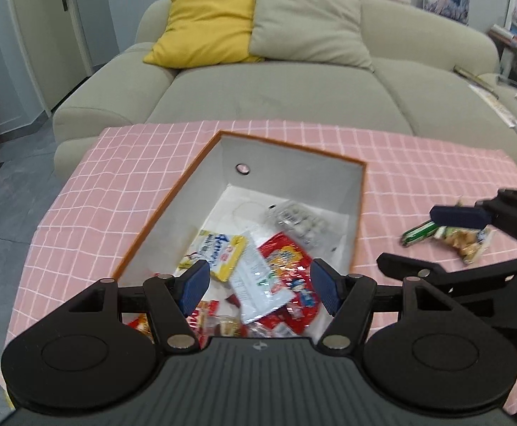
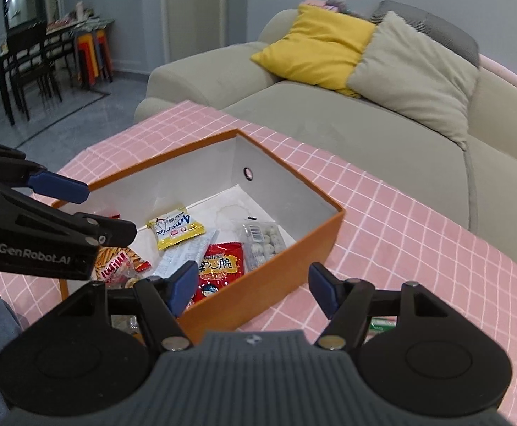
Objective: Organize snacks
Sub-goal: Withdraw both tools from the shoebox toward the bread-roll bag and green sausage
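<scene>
We have most of the snacks in the box (image 1: 187,191) already, an orange-walled one standing open on the pink checked counter (image 1: 81,191). Going left to right inside it: a striped orange pack (image 2: 116,266) at the near left corner, a yellow packet (image 1: 223,255), a white pouch (image 1: 258,284), a red bag (image 1: 290,262) and a clear pack of pale balls (image 1: 301,223) toward the far right. Our left gripper (image 1: 260,285) hangs above this pile with its fingers spread wide and nothing between them. Our right gripper (image 2: 253,291) sits over the box's near right wall, fingers likewise apart and empty. What is left lies on the cloth to the right of the box: a green packet (image 1: 418,232) and a pale snack bag (image 1: 464,243), touching each other, close under the right gripper's fingers. Nothing blocks them; only the box wall must be cleared on the way in. Behind the counter stands a sofa (image 1: 293,92) with a yellow cushion (image 1: 205,25).
</scene>
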Demonstrator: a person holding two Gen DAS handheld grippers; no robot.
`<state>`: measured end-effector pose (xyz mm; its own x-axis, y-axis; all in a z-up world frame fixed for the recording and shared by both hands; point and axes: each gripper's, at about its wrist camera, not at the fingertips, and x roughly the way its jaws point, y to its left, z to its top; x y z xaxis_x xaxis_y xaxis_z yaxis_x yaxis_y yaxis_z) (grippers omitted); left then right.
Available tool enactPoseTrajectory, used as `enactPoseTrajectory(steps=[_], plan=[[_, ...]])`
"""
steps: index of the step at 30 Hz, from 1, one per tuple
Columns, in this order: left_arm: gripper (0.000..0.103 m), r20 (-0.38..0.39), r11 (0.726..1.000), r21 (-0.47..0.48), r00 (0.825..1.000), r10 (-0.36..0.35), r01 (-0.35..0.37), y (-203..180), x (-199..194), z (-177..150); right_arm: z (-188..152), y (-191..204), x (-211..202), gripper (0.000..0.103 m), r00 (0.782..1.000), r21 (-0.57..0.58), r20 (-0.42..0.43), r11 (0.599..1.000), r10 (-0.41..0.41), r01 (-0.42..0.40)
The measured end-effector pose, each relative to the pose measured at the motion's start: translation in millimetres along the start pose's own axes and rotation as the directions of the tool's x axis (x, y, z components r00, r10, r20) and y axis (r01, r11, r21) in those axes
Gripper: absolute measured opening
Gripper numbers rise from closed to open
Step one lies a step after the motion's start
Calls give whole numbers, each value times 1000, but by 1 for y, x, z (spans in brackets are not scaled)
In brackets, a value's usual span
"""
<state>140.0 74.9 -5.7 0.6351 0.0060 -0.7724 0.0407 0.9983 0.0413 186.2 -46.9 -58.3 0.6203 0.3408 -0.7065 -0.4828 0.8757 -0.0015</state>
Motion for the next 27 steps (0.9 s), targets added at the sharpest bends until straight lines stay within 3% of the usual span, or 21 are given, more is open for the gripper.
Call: enactPoseTrajectory(steps=[15, 27], plan=[[76, 53, 995, 11, 994, -98, 98, -55, -26, -20, -58, -36, -45, 66, 998, 173, 32, 984, -53, 46], [76, 33, 980, 65, 981, -193, 190, -106, -10, -38, -116, -72, -57, 66, 982, 255, -6, 949, -190, 185]])
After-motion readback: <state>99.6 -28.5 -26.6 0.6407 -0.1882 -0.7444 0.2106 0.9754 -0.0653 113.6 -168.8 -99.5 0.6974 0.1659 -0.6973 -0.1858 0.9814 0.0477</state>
